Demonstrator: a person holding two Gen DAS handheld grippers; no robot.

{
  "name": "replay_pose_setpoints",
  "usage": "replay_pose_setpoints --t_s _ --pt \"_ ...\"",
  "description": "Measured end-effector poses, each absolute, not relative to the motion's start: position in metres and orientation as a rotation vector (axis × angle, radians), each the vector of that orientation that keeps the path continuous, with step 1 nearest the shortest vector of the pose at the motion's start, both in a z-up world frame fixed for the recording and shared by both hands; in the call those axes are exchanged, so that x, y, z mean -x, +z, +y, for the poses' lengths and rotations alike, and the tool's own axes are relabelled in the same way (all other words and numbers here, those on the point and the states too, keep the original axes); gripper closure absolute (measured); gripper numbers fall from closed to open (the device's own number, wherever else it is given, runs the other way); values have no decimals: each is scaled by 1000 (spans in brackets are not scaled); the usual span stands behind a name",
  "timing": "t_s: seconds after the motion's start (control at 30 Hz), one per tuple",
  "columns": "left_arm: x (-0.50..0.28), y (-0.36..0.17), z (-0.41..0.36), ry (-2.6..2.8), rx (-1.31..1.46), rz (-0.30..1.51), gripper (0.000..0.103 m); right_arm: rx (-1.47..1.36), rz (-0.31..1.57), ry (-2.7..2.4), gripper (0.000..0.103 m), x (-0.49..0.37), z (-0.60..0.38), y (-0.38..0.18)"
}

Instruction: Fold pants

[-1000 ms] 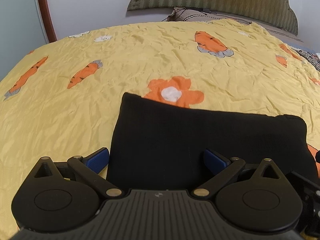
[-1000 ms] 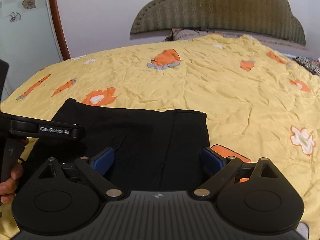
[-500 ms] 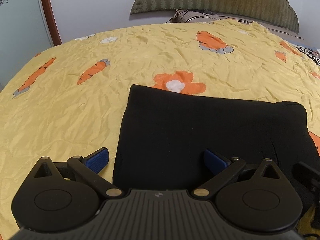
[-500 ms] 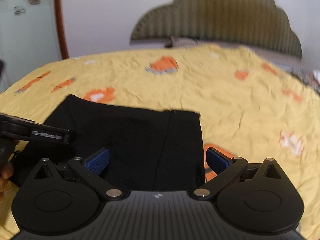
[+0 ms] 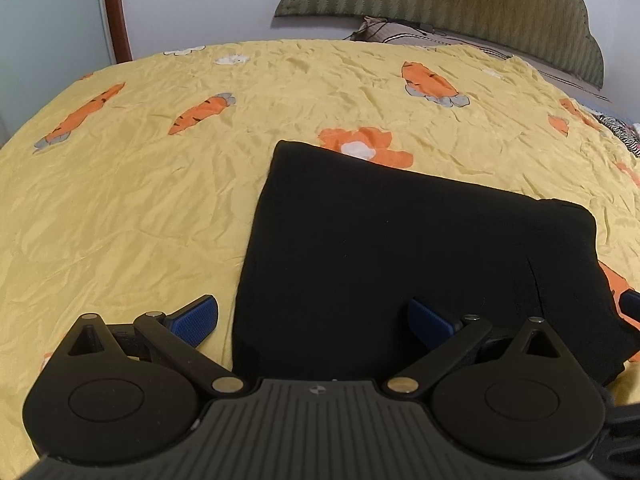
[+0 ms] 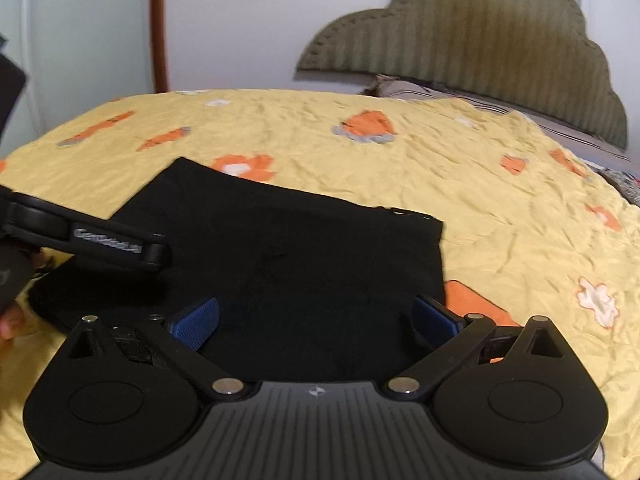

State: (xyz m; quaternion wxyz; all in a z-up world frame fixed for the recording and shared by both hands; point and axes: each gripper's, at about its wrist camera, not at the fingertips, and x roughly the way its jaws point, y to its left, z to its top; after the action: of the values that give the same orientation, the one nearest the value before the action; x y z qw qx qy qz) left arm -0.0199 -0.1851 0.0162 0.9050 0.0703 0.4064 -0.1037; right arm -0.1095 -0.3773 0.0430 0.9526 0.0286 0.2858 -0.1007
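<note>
The black pants (image 5: 400,248) lie folded into a flat rectangle on the yellow bedspread (image 5: 160,208). My left gripper (image 5: 312,320) is open and empty, raised above the pants' near left edge. My right gripper (image 6: 316,320) is open and empty, above the pants (image 6: 304,260) near their right half. The left gripper's body (image 6: 104,240) shows at the left of the right wrist view, with a bit of the hand.
The bedspread (image 6: 500,220) has orange carrot and flower prints. An olive padded headboard (image 5: 460,4) and a striped pillow (image 5: 400,32) stand at the far end. A white wall and a wooden door frame (image 5: 116,12) lie beyond the bed.
Both grippers have risen and drawn back from the pants, still open. The left view has shifted so the pants sit further right. The pants have not moved.
</note>
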Motion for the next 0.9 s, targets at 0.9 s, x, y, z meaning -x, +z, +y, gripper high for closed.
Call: replay_pose_setpoints --t_s 0.9 --pt "75 17 -156 -238 -129 797 0 -88 586 -233 0 139 -359 44"
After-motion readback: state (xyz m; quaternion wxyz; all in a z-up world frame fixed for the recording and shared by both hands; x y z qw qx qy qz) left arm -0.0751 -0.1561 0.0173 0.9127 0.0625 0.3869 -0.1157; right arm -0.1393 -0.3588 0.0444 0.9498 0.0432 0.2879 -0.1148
